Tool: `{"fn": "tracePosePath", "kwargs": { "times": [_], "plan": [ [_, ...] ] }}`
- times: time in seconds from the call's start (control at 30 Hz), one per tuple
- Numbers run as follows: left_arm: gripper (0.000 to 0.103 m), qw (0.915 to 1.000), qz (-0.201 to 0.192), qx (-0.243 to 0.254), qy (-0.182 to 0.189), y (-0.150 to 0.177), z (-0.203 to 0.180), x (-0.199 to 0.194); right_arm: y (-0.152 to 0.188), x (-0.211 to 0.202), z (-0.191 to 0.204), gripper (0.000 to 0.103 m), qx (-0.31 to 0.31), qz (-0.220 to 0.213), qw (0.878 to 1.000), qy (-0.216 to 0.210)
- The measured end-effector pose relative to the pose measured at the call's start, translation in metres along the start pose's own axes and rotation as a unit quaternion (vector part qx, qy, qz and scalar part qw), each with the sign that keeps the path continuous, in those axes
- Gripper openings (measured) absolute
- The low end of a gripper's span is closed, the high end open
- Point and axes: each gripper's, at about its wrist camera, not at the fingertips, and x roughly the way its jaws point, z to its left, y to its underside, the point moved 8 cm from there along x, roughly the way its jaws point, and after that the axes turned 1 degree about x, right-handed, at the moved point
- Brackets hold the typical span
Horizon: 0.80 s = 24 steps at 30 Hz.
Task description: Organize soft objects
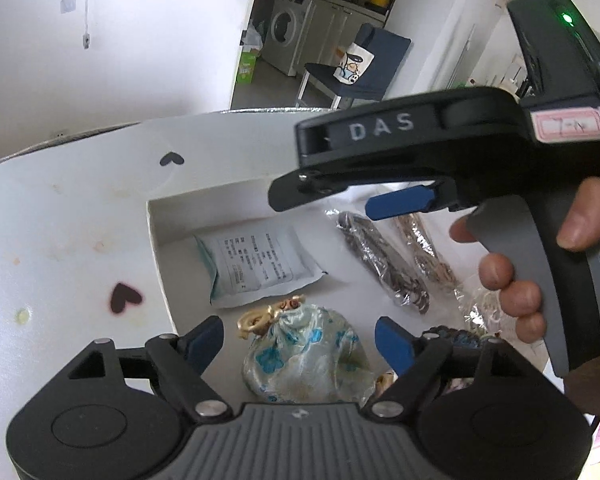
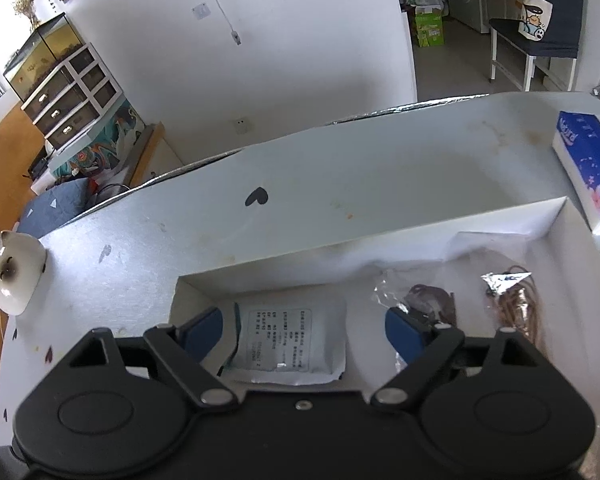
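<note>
**Both Grippers Spread Over the Box, Nothing Held**

The left gripper [image 1: 299, 340] has its blue fingers [image 1: 204, 340] spread wide, straddling a pale silk pouch with blue flowers and a gold knotted tie [image 1: 300, 354] that lies just below them inside the shallow white cardboard box [image 1: 156, 236]. The right gripper [image 2: 304, 334] is likewise released and empty, poised over a flat white printed sachet [image 2: 296, 344] on the box floor.

To take the pouch well, I would lower the left fingers around its plump middle, away from the tie, and close gently so the fabric bunches rather than slips.

Counted in the box: one silk pouch, one white sachet, two clear crinkly packets of brownish cord [image 1: 380, 264]. More packets lie partly hidden near the right hand [image 1: 516, 280]. On the white surface [image 2: 340, 168] outside: one blue tissue pack [image 2: 592, 168], one white ceramic cat [image 2: 14, 276].
</note>
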Motion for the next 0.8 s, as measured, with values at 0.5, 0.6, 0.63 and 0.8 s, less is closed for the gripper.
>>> {"fn": "tracePosePath", "kwargs": {
  "times": [0.5,0.6,0.63,0.8],
  "plan": [
    [0.085,0.9990,-0.037,-0.001,-0.024,-0.008,-0.021,-0.039,0.006,-0.058,0.000,0.089,-0.019,-0.026,0.999,-0.023],
    [0.086,0.9983,-0.047,-0.005,-0.033,-0.007,-0.027,-0.050,0.009,-0.072,0.000,0.089,-0.027,-0.034,0.999,-0.028],
    [0.087,0.9980,-0.051,-0.007,-0.036,-0.007,-0.030,-0.053,0.010,-0.078,0.000,0.089,-0.030,-0.037,0.998,-0.030],
    [0.091,0.9953,-0.077,-0.023,-0.053,-0.003,-0.045,-0.072,0.016,-0.104,-0.005,0.089,-0.046,-0.053,0.997,-0.042]
  ]
}}
